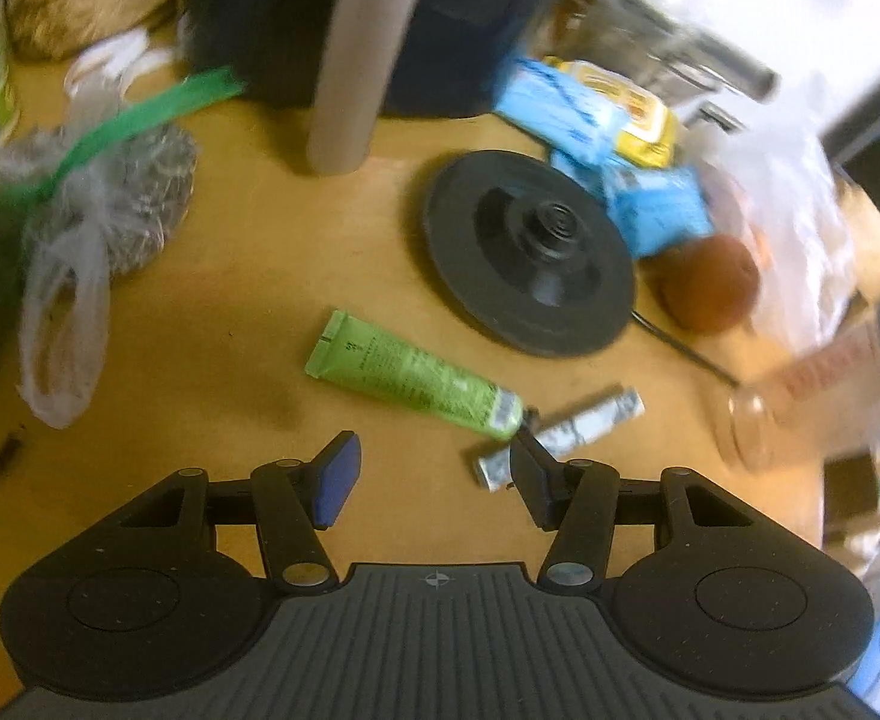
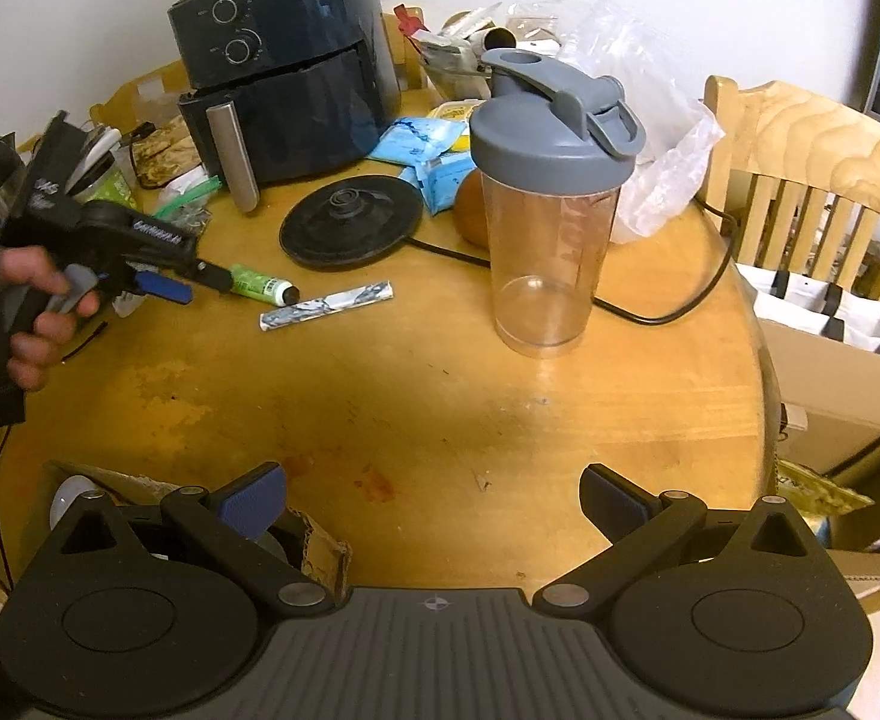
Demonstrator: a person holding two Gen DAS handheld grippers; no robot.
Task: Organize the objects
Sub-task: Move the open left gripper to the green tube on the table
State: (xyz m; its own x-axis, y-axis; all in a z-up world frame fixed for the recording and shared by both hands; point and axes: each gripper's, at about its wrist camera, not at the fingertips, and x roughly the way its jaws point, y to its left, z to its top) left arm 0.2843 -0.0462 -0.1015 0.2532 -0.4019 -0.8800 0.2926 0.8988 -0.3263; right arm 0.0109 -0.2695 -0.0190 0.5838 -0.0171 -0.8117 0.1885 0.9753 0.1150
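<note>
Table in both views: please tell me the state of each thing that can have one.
Left gripper: open, empty, above the green tube.
Right gripper: open, empty.
Green tube: lying flat, capped.
Shaker bottle: upright, empty, lid on.
Air fryer: drawer closed.
Kettle base: bare, cord attached.
Silver sachet: lying flat.

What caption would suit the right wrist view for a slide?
Open right gripper over a round wooden table holding a shaker bottle, air fryer and green tube.
</note>
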